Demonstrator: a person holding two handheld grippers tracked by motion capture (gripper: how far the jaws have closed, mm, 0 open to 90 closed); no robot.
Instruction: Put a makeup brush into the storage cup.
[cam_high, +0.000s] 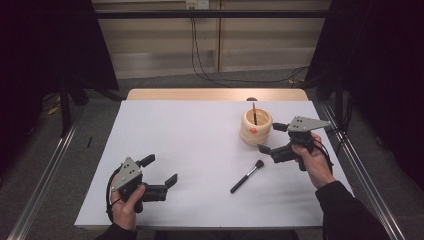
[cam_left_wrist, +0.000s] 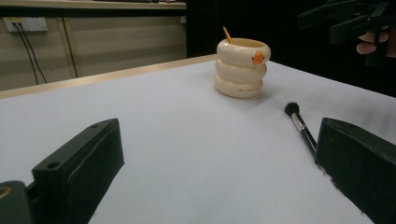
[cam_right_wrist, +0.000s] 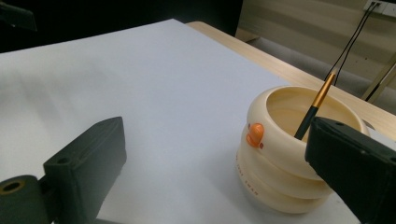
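Observation:
A cream ribbed cup (cam_high: 255, 127) with an orange duck mark stands at the table's right, a black-and-gold brush handle (cam_high: 254, 113) leaning inside it. The cup (cam_right_wrist: 289, 154) and the handle (cam_right_wrist: 316, 104) are close in the right gripper view. A black makeup brush (cam_high: 247, 176) lies flat on the white sheet in front of the cup, its bristles toward the cup. My right gripper (cam_high: 271, 138) hangs open just right of the cup, holding nothing. My left gripper (cam_high: 161, 169) stands open near the front left, empty; its view shows the cup (cam_left_wrist: 242, 68) and the brush (cam_left_wrist: 300, 126) ahead.
A white sheet (cam_high: 190, 150) covers the wooden table (cam_high: 215, 94). Metal rails (cam_high: 45, 175) run along both sides. Cables (cam_high: 210, 70) trail over the floor behind the table. Dark curtains flank the scene.

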